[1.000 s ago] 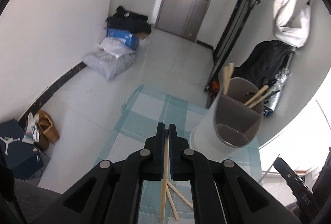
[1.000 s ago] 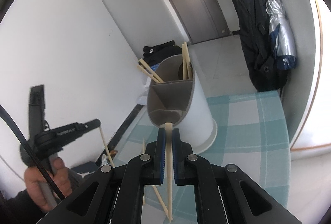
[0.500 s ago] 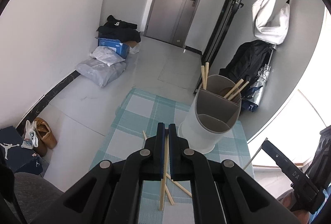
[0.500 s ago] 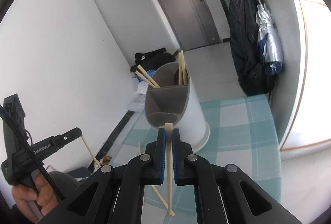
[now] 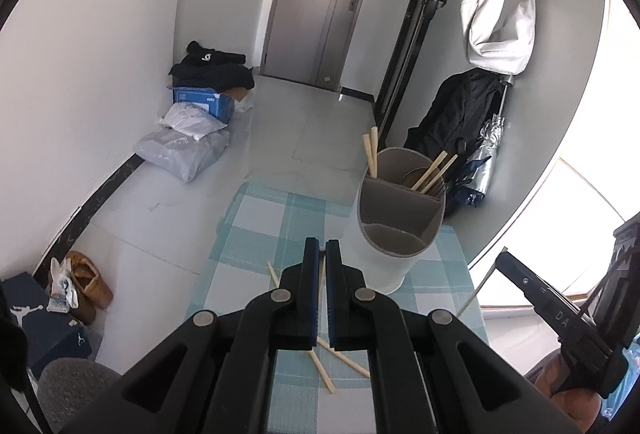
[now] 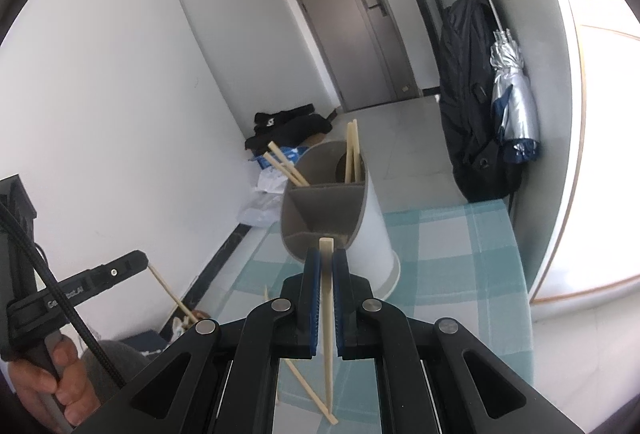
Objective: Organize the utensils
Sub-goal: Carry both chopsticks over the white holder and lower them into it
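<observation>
So both claws have pulled back and up from the white cylindrical utensil holder with grey dividers (image 5: 394,230); a second ago it filled far more of the left view. Neither stick went in, so I'd read this as lining up for the drop.

Left claw (image 5: 322,254) is clenched on one pale wooden chopstick (image 6: 170,292), seen best from the right camera. Right claw (image 6: 326,262) is clamped on another pale wooden chopstick (image 6: 327,314), its tip poking just above the pads, the holder's near compartment dead ahead.

Counts:
- holder: 1, on the teal-checked worktop (image 5: 272,218)
- chopsticks in holder: 4, all in the far compartments, 2 and 2
- near compartment looks empty
- loose chopsticks on worktop (image 5: 320,370): about 3, crossed under the claws; overlap hides the exact number
- in claws: 2
</observation>
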The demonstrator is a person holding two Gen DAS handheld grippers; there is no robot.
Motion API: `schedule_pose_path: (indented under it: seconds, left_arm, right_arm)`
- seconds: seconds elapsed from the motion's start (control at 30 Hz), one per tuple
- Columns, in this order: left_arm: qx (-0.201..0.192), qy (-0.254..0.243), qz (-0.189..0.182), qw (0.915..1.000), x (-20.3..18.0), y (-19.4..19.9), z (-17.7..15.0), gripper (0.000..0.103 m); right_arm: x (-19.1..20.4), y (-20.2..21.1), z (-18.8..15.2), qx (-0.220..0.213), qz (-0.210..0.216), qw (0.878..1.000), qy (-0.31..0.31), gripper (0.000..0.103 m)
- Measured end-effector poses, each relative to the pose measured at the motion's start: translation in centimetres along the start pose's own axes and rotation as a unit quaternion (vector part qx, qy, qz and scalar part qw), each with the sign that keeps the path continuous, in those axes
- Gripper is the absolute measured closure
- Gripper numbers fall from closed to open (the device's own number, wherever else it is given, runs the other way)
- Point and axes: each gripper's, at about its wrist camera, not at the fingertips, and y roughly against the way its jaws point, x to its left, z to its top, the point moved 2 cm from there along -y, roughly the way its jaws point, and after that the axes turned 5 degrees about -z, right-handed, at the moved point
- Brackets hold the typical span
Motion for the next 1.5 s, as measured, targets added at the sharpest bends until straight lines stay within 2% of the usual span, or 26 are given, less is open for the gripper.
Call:
schedule_pose_path:
  seconds: [0.43,0.63,0.83,1.13,1.3,1.5]
  left_arm:
    - [0.011,-0.025,-0.034,0.9991,-1.8,-0.2,3.3,0.103]
    - [-0.005,-0.049,-0.053,0.9973,-3.5,1.5,6.0,0.103]
    - [-0.017,-0.049,-0.079,0.9955,-5.0,2.3,9.5,0.103]
    - [-0.042,-0.059,-0.106,0.9918,-7.2,1.5,15.3,0.103]
    - [-0.046,-0.068,-0.105,0.9911,-7.5,-0.4,16.9,0.103]
    - [-0.037,-0.080,-0.094,0.9917,-6.9,-3.2,17.0,0.103]
  right_arm:
    - [0.0,0.0,2.8,-0.020,0.016,1.000,-0.007,0.098]
    - [-0.2,0.1,4.8,-0.031,0.021,0.999,-0.012,0.098]
    - [0.2,0.4,8.5,-0.055,0.023,0.998,-0.007,0.098]
    - [1.2,-0.3,15.6,-0.100,0.020,0.995,0.008,0.098]
    - [1.1,-1.8,18.2,-0.112,0.018,0.993,0.007,0.098]
    - [1.0,-4.6,20.1,-0.117,0.013,0.993,0.013,0.098]
